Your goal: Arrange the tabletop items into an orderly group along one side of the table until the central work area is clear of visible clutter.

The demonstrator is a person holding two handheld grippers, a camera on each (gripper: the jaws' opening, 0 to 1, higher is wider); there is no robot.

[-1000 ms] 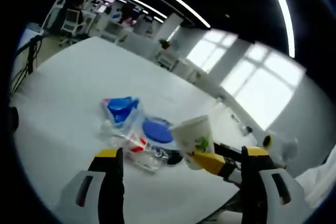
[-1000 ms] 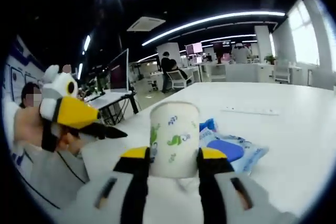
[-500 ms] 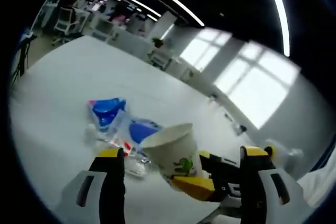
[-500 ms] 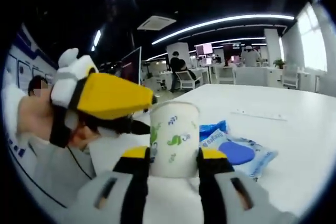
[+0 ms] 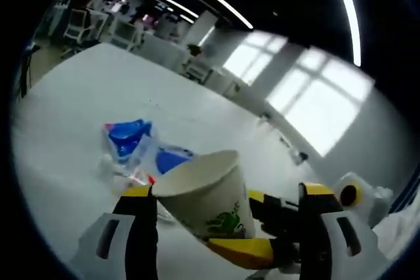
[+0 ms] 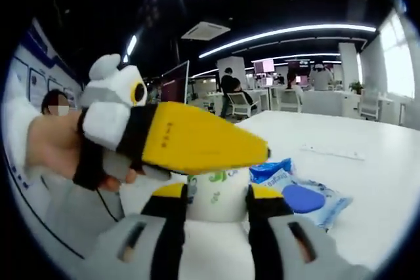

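Note:
A white paper cup [image 6: 216, 196] with green print sits between my right gripper's [image 6: 215, 195] jaws, which are shut on it. In the left gripper view the same cup [image 5: 207, 195] is tilted, mouth up-left, between the wide-apart jaws of my open left gripper [image 5: 226, 191]. The right gripper's yellow and black jaws hold the cup from below right. In the right gripper view, a yellow finger [image 6: 197, 145] of the left gripper crosses over the cup's top. Blue packets [image 5: 128, 137] [image 6: 298, 195] and clear wrappers [image 5: 125, 175] lie on the white table [image 5: 72, 96] beyond.
A hand [image 6: 56, 155] holds the left gripper at the left of the right gripper view. A thin white strip [image 6: 331, 153] lies further out on the table [image 6: 374, 168]. Office desks, chairs and monitors stand beyond the table's far edge.
The two grippers have come together. The cup now lies between the left gripper's jaws, and the left gripper's yellow finger has slid across in front of the cup's top.

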